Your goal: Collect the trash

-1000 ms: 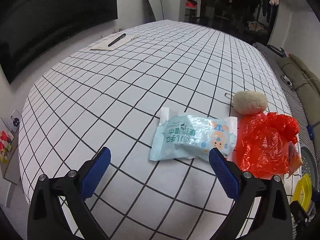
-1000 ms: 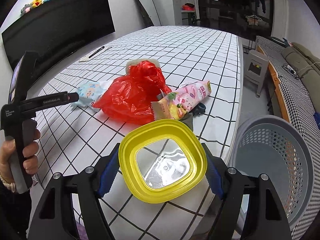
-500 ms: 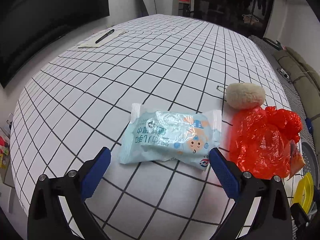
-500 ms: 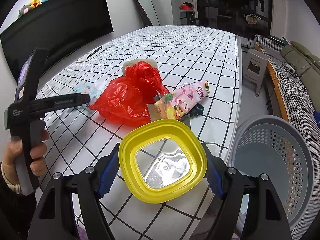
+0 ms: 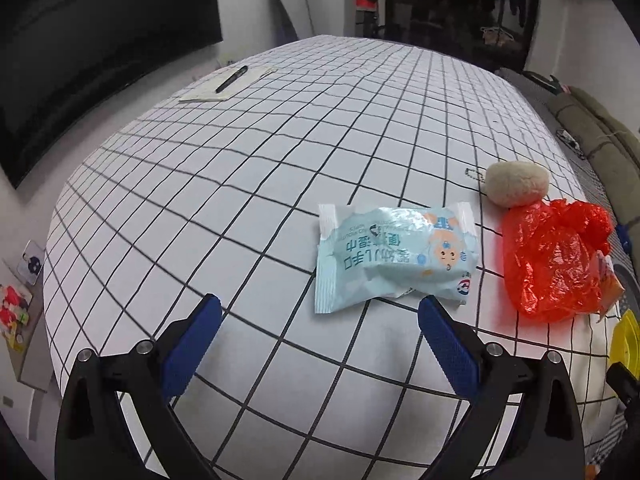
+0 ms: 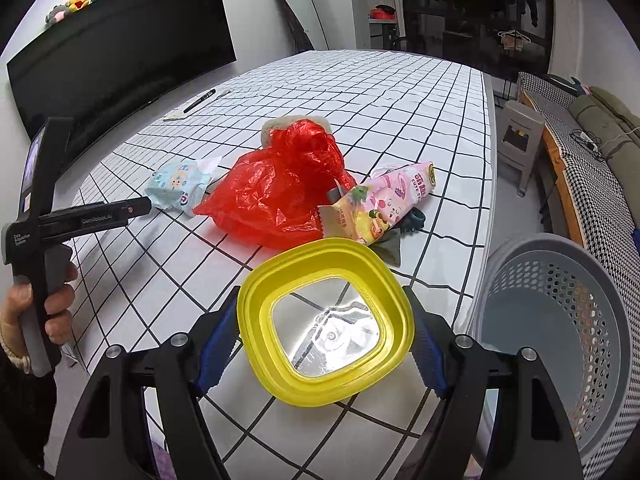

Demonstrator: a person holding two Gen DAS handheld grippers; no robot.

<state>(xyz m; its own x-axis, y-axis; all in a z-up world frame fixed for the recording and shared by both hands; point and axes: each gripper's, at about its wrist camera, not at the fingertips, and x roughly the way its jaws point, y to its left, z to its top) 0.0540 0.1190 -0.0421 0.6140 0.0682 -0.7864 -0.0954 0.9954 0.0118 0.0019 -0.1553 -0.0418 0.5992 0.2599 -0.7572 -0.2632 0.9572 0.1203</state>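
Note:
My right gripper [image 6: 320,344] is shut on a yellow square container [image 6: 326,322] with a clear middle, held above the table's near edge. My left gripper [image 5: 318,330] is open and empty, just short of a light blue wipes packet [image 5: 394,256] that lies ahead and to its right; the packet also shows in the right wrist view [image 6: 180,186]. A crumpled red plastic bag [image 6: 280,196] lies mid-table, also in the left wrist view [image 5: 554,266]. A pink snack wrapper [image 6: 384,202] lies right of the bag. A beige fuzzy ball [image 5: 516,182] sits behind the bag.
A grey perforated basket [image 6: 568,328] stands off the table's right edge. The checked table [image 5: 240,184] holds a pen on paper [image 5: 230,80] at the far left. A dark small object [image 6: 416,218] lies by the pink wrapper. A grey stool [image 6: 520,140] stands beyond.
My left gripper has swung left, so the blue packet now sits right of centre instead of between the fingers. My right gripper holds the yellow container nearly still.

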